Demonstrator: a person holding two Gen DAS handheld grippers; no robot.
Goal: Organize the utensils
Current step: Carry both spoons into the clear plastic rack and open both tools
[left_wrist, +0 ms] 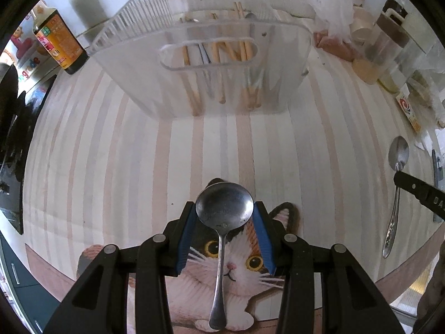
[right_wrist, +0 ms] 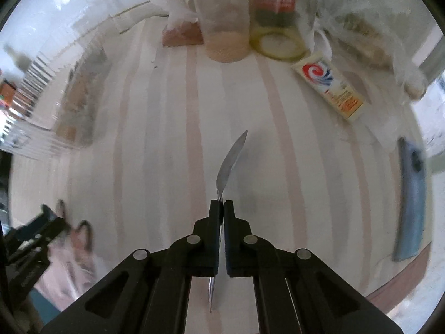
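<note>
My left gripper (left_wrist: 224, 208) is shut on a metal spoon (left_wrist: 224, 208), its blue pads clamped on the two sides of the bowl and the handle hanging back toward the camera. A clear plastic utensil basket (left_wrist: 205, 55) with chopsticks (left_wrist: 244, 50) and other utensils stands ahead on the table. My right gripper (right_wrist: 221, 204) is shut on the neck of a second spoon (right_wrist: 230, 161), seen edge-on, held above the table. In the left wrist view that spoon (left_wrist: 398, 156) and the right gripper's finger (left_wrist: 417, 190) show at the far right.
The striped tablecloth (left_wrist: 111, 167) has a cat picture at its near edge. A dark sauce bottle (left_wrist: 59, 44) stands at the back left. Jars (right_wrist: 226, 27), an oil bottle (right_wrist: 275, 14), plastic bags, a small carton (right_wrist: 331, 83) and a phone (right_wrist: 411, 200) lie to the right.
</note>
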